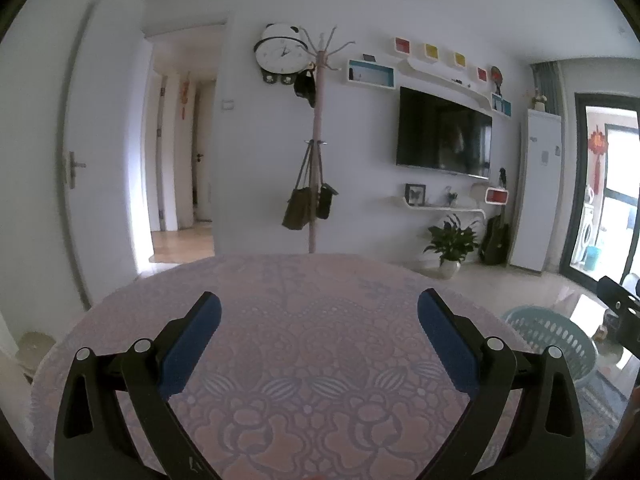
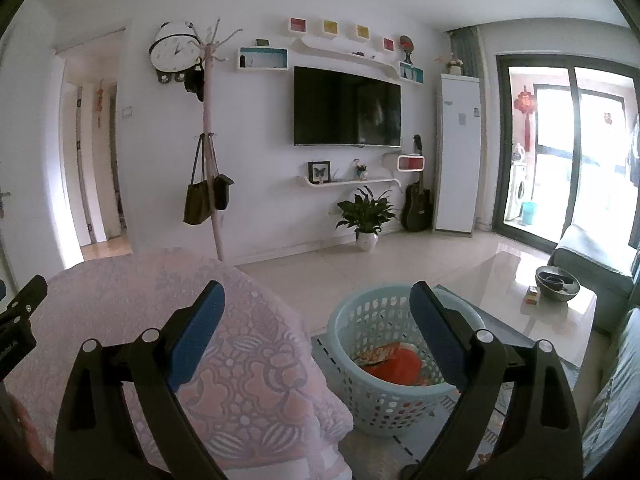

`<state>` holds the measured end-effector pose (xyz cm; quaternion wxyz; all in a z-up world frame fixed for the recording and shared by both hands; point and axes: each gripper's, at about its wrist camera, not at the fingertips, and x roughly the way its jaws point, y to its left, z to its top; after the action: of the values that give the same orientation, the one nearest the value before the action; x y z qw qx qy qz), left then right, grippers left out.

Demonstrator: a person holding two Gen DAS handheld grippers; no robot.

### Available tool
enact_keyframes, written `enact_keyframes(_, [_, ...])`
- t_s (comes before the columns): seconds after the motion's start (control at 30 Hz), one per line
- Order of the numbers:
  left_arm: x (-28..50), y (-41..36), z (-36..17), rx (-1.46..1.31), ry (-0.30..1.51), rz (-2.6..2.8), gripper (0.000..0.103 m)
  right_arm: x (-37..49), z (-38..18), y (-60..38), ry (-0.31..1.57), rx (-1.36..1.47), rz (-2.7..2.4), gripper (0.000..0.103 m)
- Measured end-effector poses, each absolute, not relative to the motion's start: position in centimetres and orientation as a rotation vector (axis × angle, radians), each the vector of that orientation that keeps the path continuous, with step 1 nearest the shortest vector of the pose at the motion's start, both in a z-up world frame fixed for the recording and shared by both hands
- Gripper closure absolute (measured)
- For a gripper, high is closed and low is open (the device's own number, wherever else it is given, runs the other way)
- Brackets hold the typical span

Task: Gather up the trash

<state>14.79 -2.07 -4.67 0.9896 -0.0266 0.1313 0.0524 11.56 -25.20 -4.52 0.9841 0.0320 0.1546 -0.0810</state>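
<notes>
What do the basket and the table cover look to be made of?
The basket looks like moulded plastic, pale blue and matte: rigid walls pierced by regular holes. The table cover looks like pink lace-patterned fabric: it drapes in soft folds over the edge, though a vinyl sheet cannot be ruled out.

Soft daylight from glass doors (image 2: pixel 568 152), floor glare, fisheye-bent edges.

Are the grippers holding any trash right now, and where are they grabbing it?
No, nothing is held. The left gripper is open over the pink lace tablecloth, and the right gripper is open above the blue basket, where orange wrappers lie.
</notes>
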Motion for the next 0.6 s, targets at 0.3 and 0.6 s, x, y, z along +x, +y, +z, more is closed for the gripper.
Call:
enact_keyframes(0.3, [15.11,-1.32,-4.88,-0.060,0.288,0.095,0.008,11.72,-4.90,-25.52,0.325,0.068,-0.178,0.014])
enact_keyframes(0.6, [15.22,-1.14,-5.11,-0.072,0.295,0.082,0.008,11.66,-4.70,-25.32,0.317,0.053,-0.160,0.014])
